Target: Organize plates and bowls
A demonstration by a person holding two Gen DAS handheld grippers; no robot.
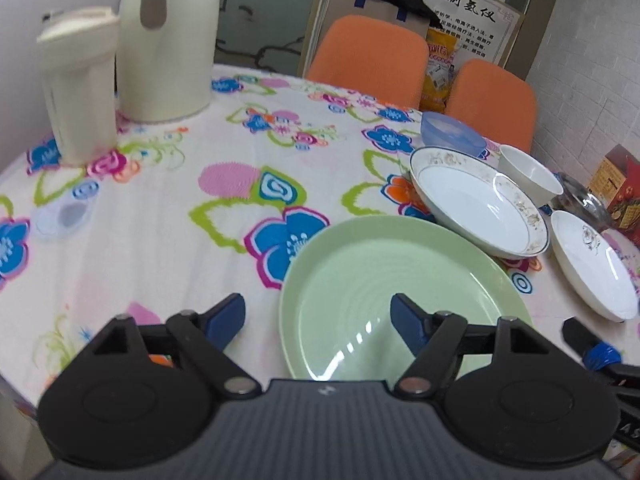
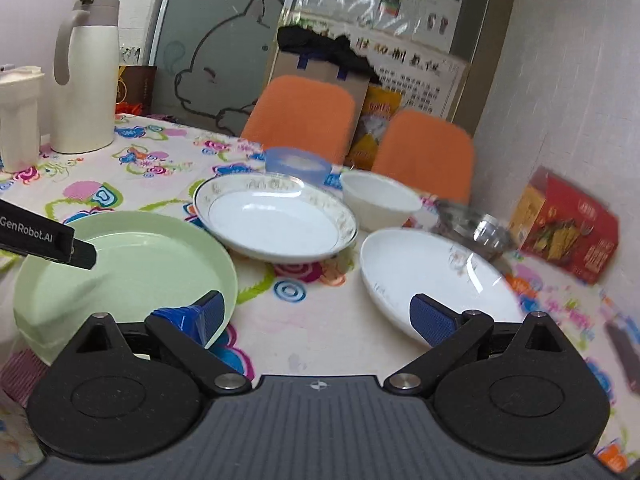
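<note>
Three plates are sitting on the flowered tablecloth [image 1: 168,208]: one green plate [image 1: 384,280] toward the near edge, one gold-rimmed white plate [image 1: 476,204] just behind it with the two rims looking close to touching, and one plain white plate [image 2: 436,276] lying apart toward the right edge. Bowls are counting three: one white bowl [image 2: 380,200] behind the plain plate, one blue bowl [image 2: 296,162] at the far edge near the chairs, and one clear glass bowl [image 2: 476,228] sitting just right of the white bowl.

The left gripper [image 1: 318,320] is hovering over the near rim of the green plate, jaws spread wide, holding nothing; one finger is lying outside the rim, the other over the plate's well. The right gripper [image 2: 316,314] is hovering with jaws wide over bare cloth between the green plate and the plain white plate, also holding nothing.

Outward: one cream thermos jug [image 1: 172,36] and one cream lidded container [image 1: 78,80] are standing at the far-left edge. Two orange chairs [image 2: 300,116] are standing beyond the far edge. One red box [image 2: 568,224] is leaning by the wall past the right edge.
</note>
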